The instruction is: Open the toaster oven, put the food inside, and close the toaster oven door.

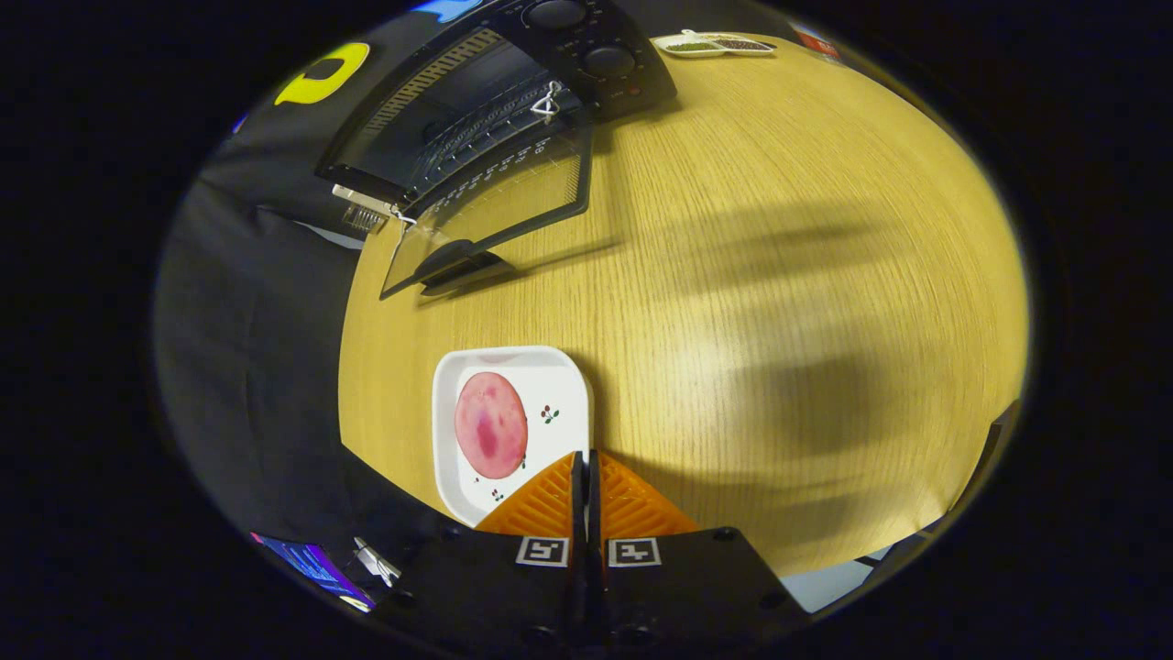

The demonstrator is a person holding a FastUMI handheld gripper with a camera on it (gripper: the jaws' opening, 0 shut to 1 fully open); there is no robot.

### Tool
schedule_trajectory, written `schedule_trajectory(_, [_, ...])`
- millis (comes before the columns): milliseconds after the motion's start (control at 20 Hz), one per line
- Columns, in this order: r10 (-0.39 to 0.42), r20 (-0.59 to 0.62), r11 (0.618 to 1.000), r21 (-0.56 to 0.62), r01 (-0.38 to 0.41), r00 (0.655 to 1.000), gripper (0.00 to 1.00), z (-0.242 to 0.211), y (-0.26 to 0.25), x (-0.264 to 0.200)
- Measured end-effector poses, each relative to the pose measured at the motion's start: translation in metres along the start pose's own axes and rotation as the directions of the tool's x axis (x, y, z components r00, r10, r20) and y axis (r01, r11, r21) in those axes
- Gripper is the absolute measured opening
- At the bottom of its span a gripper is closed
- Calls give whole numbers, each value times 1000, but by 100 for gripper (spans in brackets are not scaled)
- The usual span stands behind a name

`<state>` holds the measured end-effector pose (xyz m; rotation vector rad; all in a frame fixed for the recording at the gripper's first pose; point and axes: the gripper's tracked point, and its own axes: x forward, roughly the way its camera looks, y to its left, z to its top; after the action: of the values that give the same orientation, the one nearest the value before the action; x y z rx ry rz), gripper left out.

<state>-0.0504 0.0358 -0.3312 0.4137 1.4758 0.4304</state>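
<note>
A white square plate [559, 390] holds a round pink slice of meat [491, 425] and sits near the wooden table's [779, 275] front left edge. My gripper [584, 456] is shut, and the plate's near right rim runs into the slit between the fingertips, so both fingers pinch that rim. Beyond the plate, at the table's far left, stands the black toaster oven [476, 101]. Its glass door [499, 206] is folded down flat, the handle [458, 266] pointing toward me. A wire rack [495, 124] shows inside the dark cavity.
The oven's knobs [607, 60] are on its right panel. A small white divided dish [715, 43] with green and dark contents sits at the table's far edge. Bare wood stretches to the right of the plate and oven. Black cloth hangs left of the table.
</note>
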Motion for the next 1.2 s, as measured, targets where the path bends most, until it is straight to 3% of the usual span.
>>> schedule_trajectory(350, [86, 81, 991, 91, -93, 993, 2, 2, 31, -15])
schedule_trajectory(650, [158, 204, 964, 180, -196, 966, 2, 15, 72, -34])
schedule_trajectory(1000, [105, 383, 925, 301, -232, 918, 2, 30, 106, -39])
schedule_trajectory(1200, [76, 481, 882, 377, -284, 874, 2, 42, 124, -36])
